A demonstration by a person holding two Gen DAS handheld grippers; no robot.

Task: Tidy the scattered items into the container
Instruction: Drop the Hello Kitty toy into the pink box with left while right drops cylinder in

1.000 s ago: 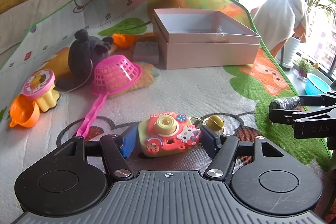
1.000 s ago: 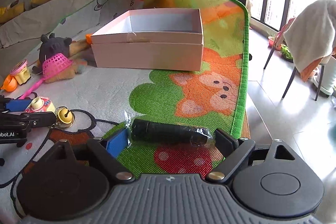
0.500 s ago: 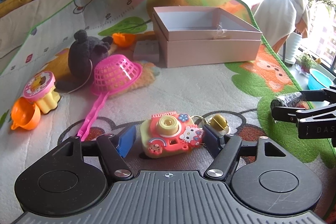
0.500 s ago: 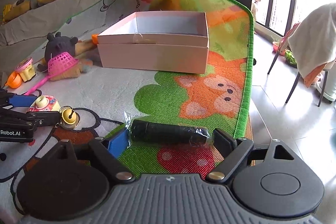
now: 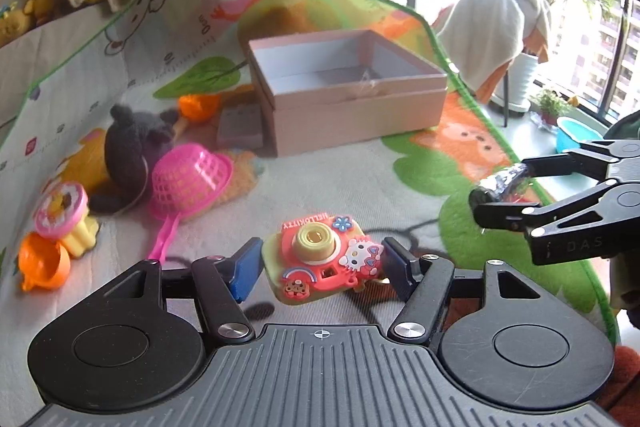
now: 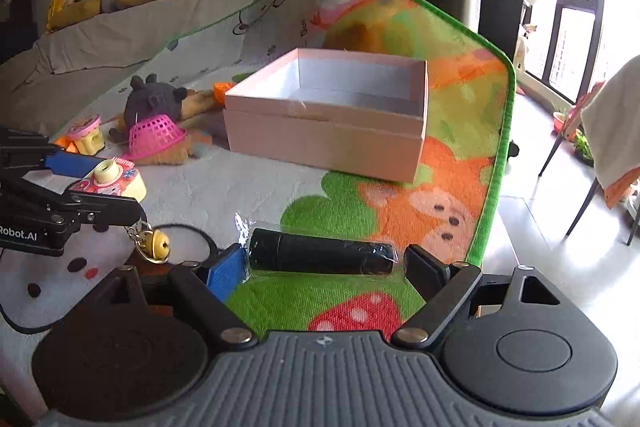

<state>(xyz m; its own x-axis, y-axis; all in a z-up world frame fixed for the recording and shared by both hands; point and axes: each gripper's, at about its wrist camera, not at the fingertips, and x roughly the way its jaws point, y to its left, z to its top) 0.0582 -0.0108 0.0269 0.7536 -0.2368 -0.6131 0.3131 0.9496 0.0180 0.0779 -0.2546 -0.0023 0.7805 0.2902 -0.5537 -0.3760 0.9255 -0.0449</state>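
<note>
Closest in, your left gripper (image 5: 318, 267) is clamped on the toy camera (image 5: 322, 263), which hangs clear of the mat (image 5: 340, 183) and sits tilted between the pads. The tilt is the worry: the grip looks to be on the rounded ends, so a quick swing could let it pivot or slip out. A small bell on a keyring (image 6: 154, 245) dangles under it; it could catch on the box rim as you cross over and tug the camera loose.

Your right gripper (image 6: 320, 265) is closed on a black cylinder in clear wrap (image 6: 322, 257), held lengthwise, end to end. That is a poor hold for a round thing. The film looks slick, and any twist may let the cylinder squirt sideways. The right pad's contact is hard to confirm from the wrist view.

Both grippers ride close together, side by side. If you bring both to the box at once, the arms may knock each other.

Further out, the pink colander (image 5: 188, 183), dark plush (image 5: 134, 151), cupcake toy (image 5: 66, 215), orange cup (image 5: 42, 265) and grey block (image 5: 240, 127) lie scattered at the left.

Farthest, the pink box (image 5: 360, 115) stands open and looks empty. It seems light, so a bump on its near wall could shove it along the mat.
</note>
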